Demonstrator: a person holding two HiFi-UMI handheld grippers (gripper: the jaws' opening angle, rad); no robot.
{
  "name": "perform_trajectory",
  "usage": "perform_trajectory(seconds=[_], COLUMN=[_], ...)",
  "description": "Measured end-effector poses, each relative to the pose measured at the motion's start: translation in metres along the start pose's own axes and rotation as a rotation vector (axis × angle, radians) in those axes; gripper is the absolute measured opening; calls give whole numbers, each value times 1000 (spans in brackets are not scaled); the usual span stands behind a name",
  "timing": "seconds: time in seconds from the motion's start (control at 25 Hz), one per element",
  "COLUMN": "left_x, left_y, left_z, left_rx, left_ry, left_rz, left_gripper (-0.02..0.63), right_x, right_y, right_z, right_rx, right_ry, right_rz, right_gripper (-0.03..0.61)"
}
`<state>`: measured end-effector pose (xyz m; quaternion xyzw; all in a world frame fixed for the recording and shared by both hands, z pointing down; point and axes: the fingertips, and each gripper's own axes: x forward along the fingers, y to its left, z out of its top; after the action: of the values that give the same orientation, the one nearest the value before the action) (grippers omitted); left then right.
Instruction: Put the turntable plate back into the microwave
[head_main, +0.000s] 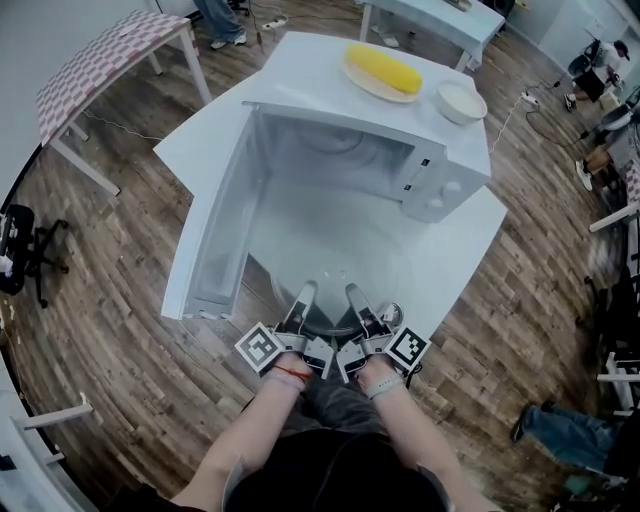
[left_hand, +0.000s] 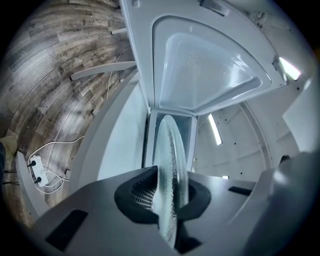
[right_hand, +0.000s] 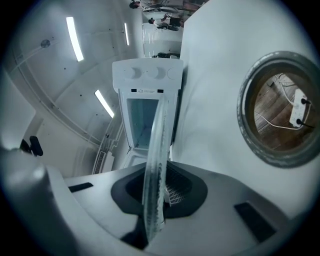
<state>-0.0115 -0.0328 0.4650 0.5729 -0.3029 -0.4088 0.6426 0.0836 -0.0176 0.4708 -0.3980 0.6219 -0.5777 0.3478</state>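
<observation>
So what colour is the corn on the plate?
The corn is yellow. The head view shows it best.

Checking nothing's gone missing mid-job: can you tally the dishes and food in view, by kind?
Glass turntable plate: 1
Serving plate: 1
Corn cob: 1
White bowl: 1
Total: 4

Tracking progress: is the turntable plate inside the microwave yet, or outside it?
Outside. The left gripper and right gripper each clamp the turntable plate by its near rim, in front of the open microwave.
</observation>
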Motion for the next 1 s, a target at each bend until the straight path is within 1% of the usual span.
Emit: perform_trajectory(seconds=[0.48, 1.0], left_x=[42, 84], left_y=[-4, 0], left_z=[19, 37], left_rx=[-22, 2], left_ry=[-22, -37], left_rz=[-22, -16], left_gripper=[32, 32], right_x=[41, 80], right_y=[2, -1], right_z=[24, 51], right_rx=[3, -9], right_ry=[13, 29], right_rz=[7, 6], right_gripper=[43, 43])
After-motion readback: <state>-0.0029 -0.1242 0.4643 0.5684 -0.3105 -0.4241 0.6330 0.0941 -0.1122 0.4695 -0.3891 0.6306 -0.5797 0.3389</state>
